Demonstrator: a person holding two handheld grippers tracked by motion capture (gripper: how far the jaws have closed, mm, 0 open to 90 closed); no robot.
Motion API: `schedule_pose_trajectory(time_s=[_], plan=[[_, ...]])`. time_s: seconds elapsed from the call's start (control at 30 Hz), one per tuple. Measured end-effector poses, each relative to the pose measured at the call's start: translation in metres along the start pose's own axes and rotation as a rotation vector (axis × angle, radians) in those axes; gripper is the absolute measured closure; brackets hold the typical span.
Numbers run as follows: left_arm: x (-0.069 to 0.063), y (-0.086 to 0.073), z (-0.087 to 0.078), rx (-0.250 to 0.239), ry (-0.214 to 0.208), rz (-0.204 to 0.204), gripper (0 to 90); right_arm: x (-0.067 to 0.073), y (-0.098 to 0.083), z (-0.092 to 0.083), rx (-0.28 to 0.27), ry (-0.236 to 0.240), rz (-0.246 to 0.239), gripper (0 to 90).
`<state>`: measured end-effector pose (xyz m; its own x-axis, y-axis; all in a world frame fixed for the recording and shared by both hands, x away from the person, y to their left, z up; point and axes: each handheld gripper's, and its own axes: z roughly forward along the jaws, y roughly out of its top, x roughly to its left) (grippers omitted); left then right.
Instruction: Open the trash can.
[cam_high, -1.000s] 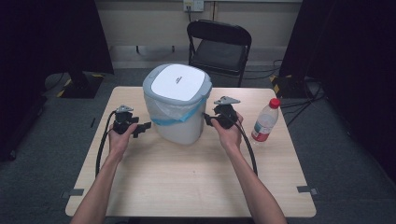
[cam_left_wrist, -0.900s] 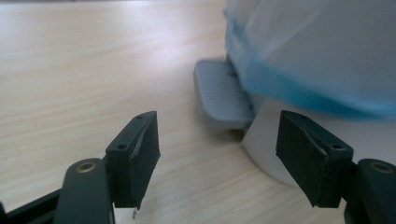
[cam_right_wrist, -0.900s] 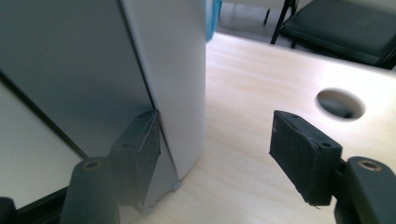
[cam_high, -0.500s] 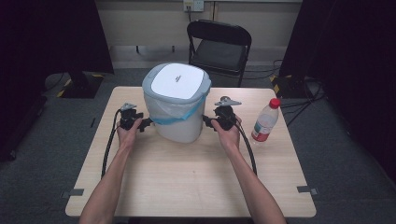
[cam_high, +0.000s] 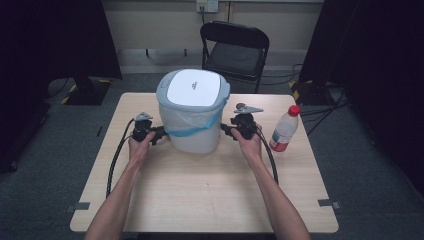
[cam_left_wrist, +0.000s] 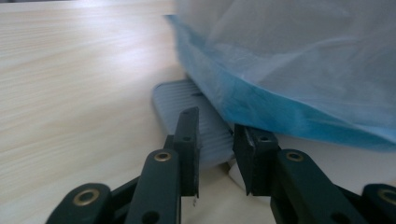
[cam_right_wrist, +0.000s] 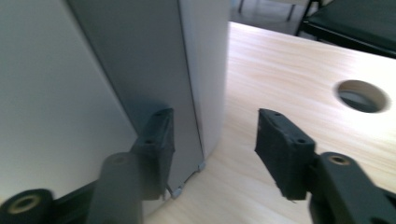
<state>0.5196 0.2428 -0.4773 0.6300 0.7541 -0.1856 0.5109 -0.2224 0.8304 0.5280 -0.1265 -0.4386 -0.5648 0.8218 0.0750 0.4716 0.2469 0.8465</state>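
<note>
A white pedal bin (cam_high: 196, 131) with a grey lid (cam_high: 194, 88) and a blue bag liner (cam_left_wrist: 261, 105) stands at the back middle of the table. My left gripper (cam_high: 161, 134) is low at the bin's left side. Its jaws (cam_left_wrist: 215, 140) have just been closing and now pinch the grey ribbed pedal (cam_left_wrist: 180, 95) at the bin's foot. My right gripper (cam_high: 225, 131) is at the bin's right side. Its jaws (cam_right_wrist: 215, 135) have just been closing but stand open, one in front of the bin's wall (cam_right_wrist: 70, 93), the other over bare table.
A clear plastic bottle (cam_high: 283, 129) with a red cap stands right of my right hand. The wooden table (cam_high: 200, 190) has a round cable hole (cam_right_wrist: 363, 95) near the bin. A black folding chair (cam_high: 235, 50) stands behind the table.
My left gripper has moved right and down to the bin's foot. The right hand has kept its place beside the bin.
</note>
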Motion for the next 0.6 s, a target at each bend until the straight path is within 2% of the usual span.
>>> schedule_pose_trajectory(time_s=[0.03,0.07,0.1,0.13,0.2,0.27,0.3,0.33,0.43,0.47,0.53,0.57,0.6], plan=[[-0.007,-0.003,0.001,-0.003,0.002,0.024,63.5,-0.003,0.0,-0.001,0.0,-0.009,0.002,51.3],[-0.009,-0.005,0.001,-0.004,-0.012,0.023,59.4,-0.006,-0.001,-0.004,0.001,-0.019,0.012,52.5],[-0.013,-0.007,0.0,-0.008,-0.022,0.006,59.4,-0.008,-0.001,-0.005,0.002,-0.017,0.014,52.5],[-0.018,-0.01,-0.001,-0.017,-0.017,0.008,59.4,-0.01,-0.002,-0.006,0.006,-0.02,0.017,52.8],[-0.027,-0.016,-0.004,-0.022,-0.013,0.012,61.0,-0.009,-0.002,-0.007,0.008,-0.016,0.018,60.4],[-0.037,-0.022,-0.011,-0.013,-0.011,0.045,62.9,-0.004,-0.001,-0.008,0.009,-0.025,0.01,66.1],[-0.04,-0.024,-0.014,-0.014,-0.007,0.053,62.3,-0.001,-0.001,-0.008,0.011,-0.03,-0.002,66.1],[-0.044,-0.029,-0.02,-0.014,-0.021,0.047,61.9,0.0,-0.001,-0.009,0.013,-0.026,-0.003,66.1],[-0.055,-0.036,-0.033,0.018,-0.022,0.063,56.4,0.006,-0.004,-0.011,0.007,-0.004,0.0,62.5],[-0.062,-0.04,-0.04,0.028,-0.035,0.075,55.0,0.007,-0.005,-0.011,0.005,-0.004,-0.005,60.9],[-0.068,-0.046,-0.048,0.046,-0.041,0.086,46.2,0.011,-0.006,-0.012,0.002,-0.014,-0.017,53.3],[-0.071,-0.049,-0.052,0.046,-0.032,0.114,41.3,0.011,-0.008,-0.012,0.003,0.006,-0.004,48.8],[-0.072,-0.051,-0.055,0.056,0.003,0.146,37.1,0.012,-0.009,-0.013,0.005,0.013,0.022,43.8]])
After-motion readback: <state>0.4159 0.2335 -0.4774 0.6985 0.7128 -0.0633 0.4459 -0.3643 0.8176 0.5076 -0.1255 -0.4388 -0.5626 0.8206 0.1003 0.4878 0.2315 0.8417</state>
